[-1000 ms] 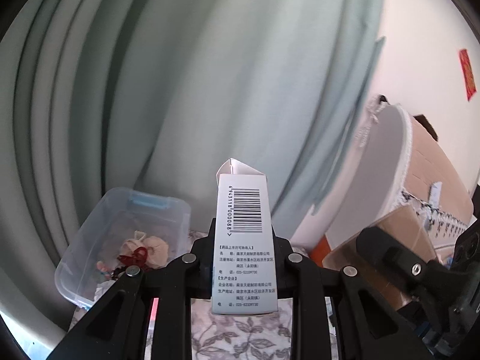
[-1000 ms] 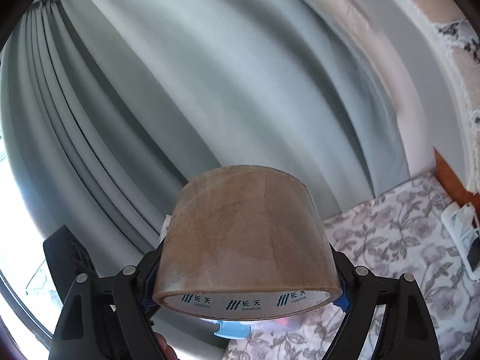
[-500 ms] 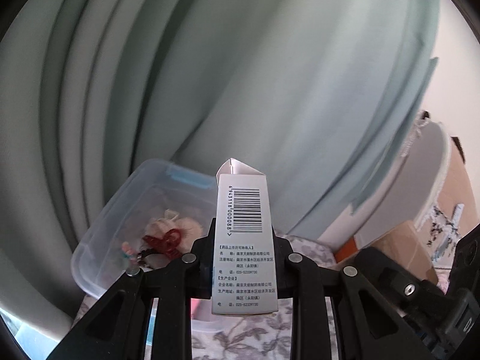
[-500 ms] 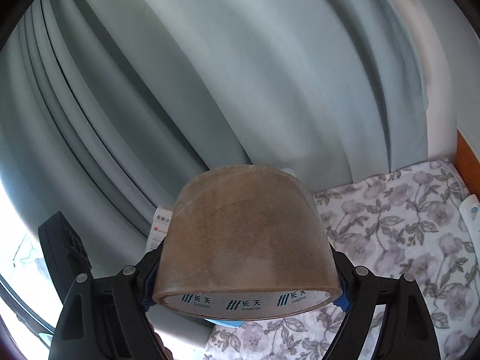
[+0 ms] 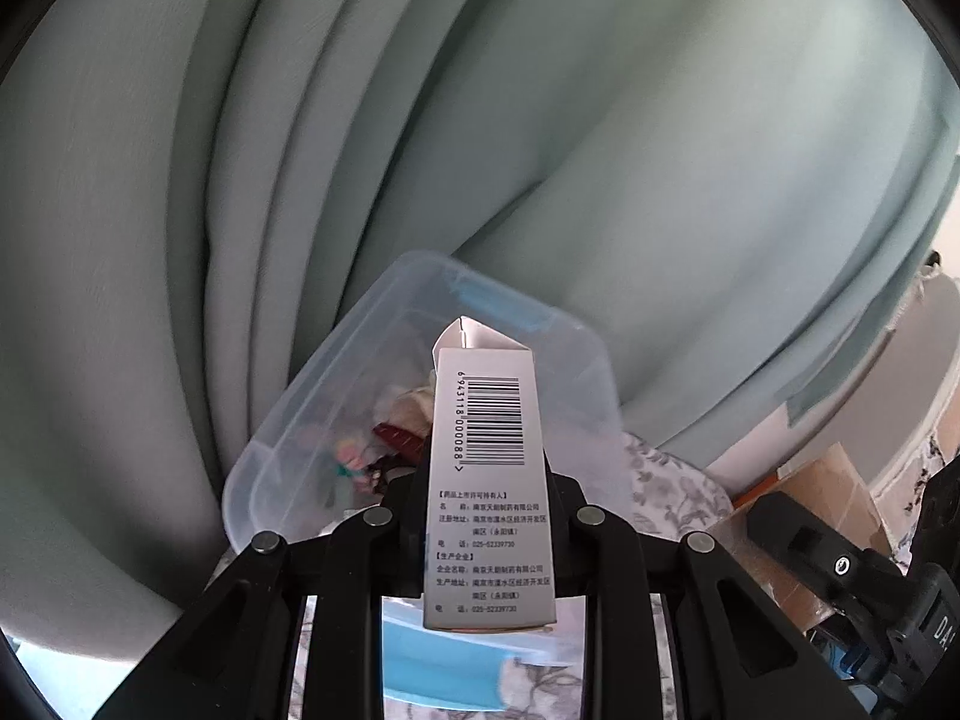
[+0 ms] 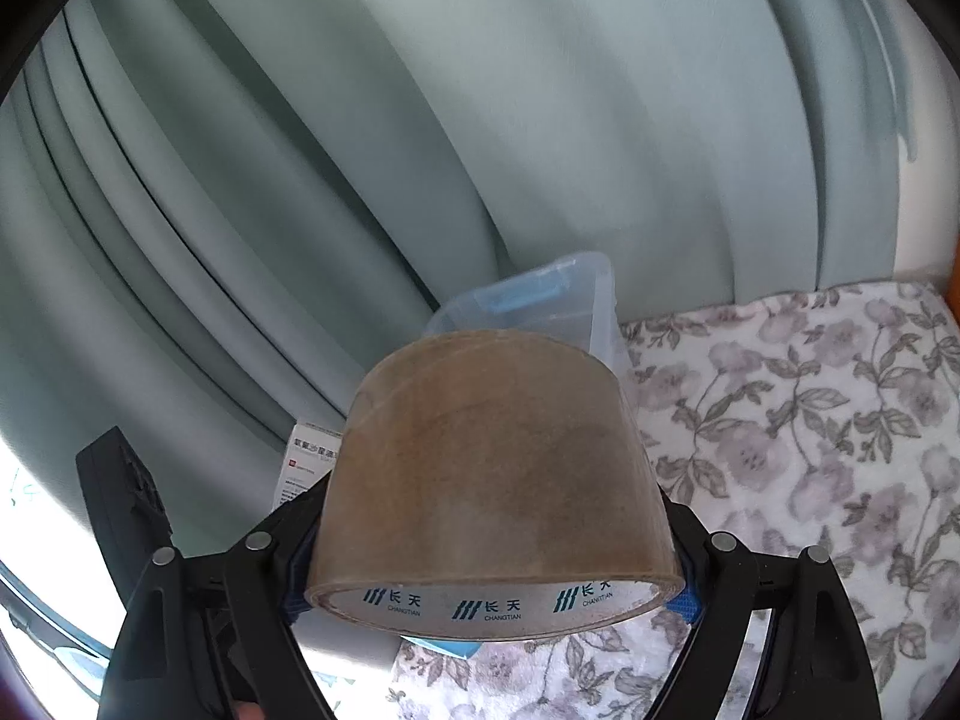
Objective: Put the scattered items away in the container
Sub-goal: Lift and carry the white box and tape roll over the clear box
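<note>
Two grippers, each loaded, are shown near one clear plastic container, which serves as the landmark throughout. The left gripper is clamped on a narrow grey medicine box (barcode and printed text face the camera), its jaws pressing the box's two long sides. The box stands upright between the fingers, its open top flap overlapping the container's interior in the left wrist view. Inside the container lie a pale cloth pouch, a dark red item and some small pink and green pieces; their exact nature cannot be told. A blue handle sits on the container's far rim. Just in front of the container, beneath the left gripper, lies a blue lid on the floral cloth.

The right gripper grasps a brown tape roll, jaws closed against its two flanks; the printed inner core faces the camera. In the right wrist view the container appears directly behind the roll, and the medicine box shows to the left of the roll. The floral cloth spreads to the right of the container. Pale green curtains hang behind the container in both views. Cardboard boxes stand to the right of the container in the left wrist view.
</note>
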Action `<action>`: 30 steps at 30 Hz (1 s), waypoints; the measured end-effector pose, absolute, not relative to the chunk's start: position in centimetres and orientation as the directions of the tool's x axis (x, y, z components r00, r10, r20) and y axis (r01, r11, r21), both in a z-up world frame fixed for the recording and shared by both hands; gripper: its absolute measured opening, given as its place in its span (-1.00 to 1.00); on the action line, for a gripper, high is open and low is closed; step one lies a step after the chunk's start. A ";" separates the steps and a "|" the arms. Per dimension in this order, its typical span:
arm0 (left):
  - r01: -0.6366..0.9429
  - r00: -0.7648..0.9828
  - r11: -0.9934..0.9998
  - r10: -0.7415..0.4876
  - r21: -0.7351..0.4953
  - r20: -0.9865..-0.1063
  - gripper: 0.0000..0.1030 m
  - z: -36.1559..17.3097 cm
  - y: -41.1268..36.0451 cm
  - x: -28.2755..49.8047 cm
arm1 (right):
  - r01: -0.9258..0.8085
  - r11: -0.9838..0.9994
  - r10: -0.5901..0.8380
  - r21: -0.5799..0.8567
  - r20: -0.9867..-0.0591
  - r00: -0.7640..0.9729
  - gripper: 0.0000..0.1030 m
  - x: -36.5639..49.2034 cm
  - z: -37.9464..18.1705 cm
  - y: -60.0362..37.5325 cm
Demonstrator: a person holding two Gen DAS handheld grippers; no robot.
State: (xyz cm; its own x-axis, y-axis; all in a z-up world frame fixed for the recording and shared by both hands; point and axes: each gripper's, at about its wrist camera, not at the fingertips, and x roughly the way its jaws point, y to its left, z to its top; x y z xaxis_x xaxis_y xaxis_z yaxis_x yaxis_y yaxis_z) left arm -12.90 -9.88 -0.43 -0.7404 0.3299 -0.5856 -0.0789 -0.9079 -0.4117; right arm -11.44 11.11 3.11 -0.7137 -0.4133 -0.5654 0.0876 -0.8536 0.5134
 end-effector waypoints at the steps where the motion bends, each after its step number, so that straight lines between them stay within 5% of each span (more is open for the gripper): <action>1: -0.073 -0.738 -0.907 0.329 -0.415 -0.589 -0.50 -0.6 -10.1 -13.0 | 0.085 -0.855 -0.413 0.511 -0.574 -0.707 0.71 -11.8 2.7 10.9; 30: -0.027 -0.717 -0.916 0.297 -0.401 -0.631 -0.50 -4.4 -10.9 -15.6 | 0.130 -0.862 -0.439 0.490 -0.595 -0.673 0.72 -16.8 -1.0 7.7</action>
